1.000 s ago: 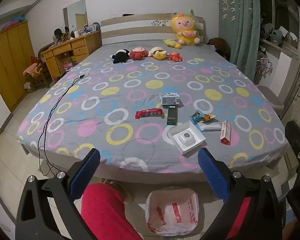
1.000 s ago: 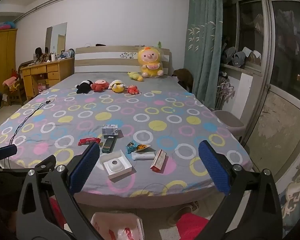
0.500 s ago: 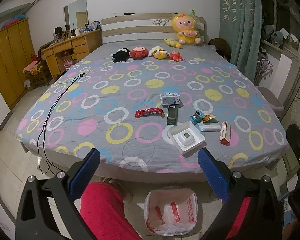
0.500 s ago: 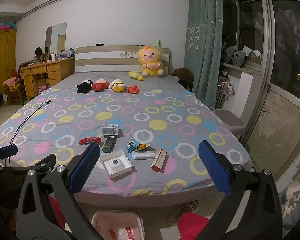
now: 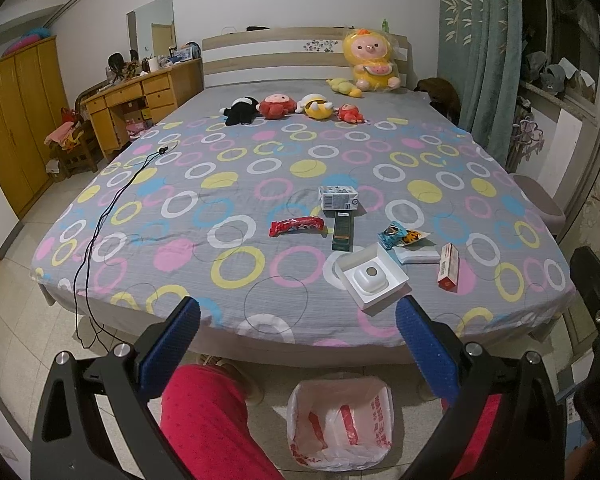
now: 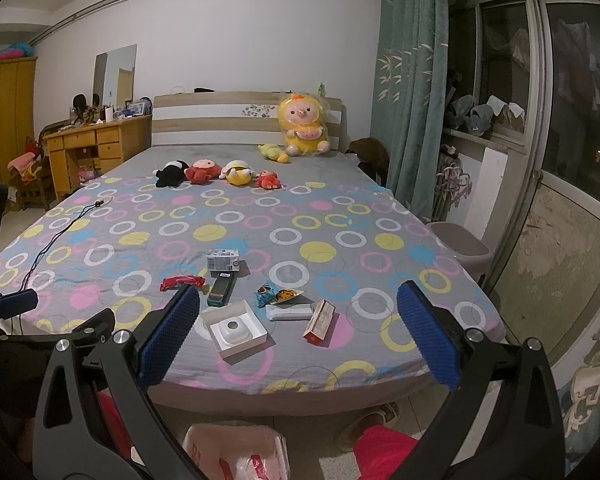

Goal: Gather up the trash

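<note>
Trash lies near the foot of the bed: a red wrapper (image 5: 297, 225), a dark green box (image 5: 343, 231), a small white carton (image 5: 338, 197), a blue snack packet (image 5: 400, 237), a white tissue pack (image 5: 417, 255), a red-and-white box (image 5: 449, 267) and an open white box (image 5: 371, 276). They also show in the right wrist view, e.g. the open white box (image 6: 236, 330). A bin lined with a white bag (image 5: 340, 420) stands on the floor below. My left gripper (image 5: 298, 338) and right gripper (image 6: 298, 330) are both open and empty, held short of the bed.
Several plush toys (image 5: 296, 108) lie near the headboard. A black cable (image 5: 112, 208) trails off the bed's left side. A wooden desk (image 5: 140, 108) and wardrobe (image 5: 16, 120) stand left; a pink stool (image 6: 462, 246) and curtain stand right. My red-trousered legs (image 5: 216, 424) are below.
Both views have shifted only slightly; the left wrist camera has edged a little. Nothing on the bed has moved and both grippers stay open.
</note>
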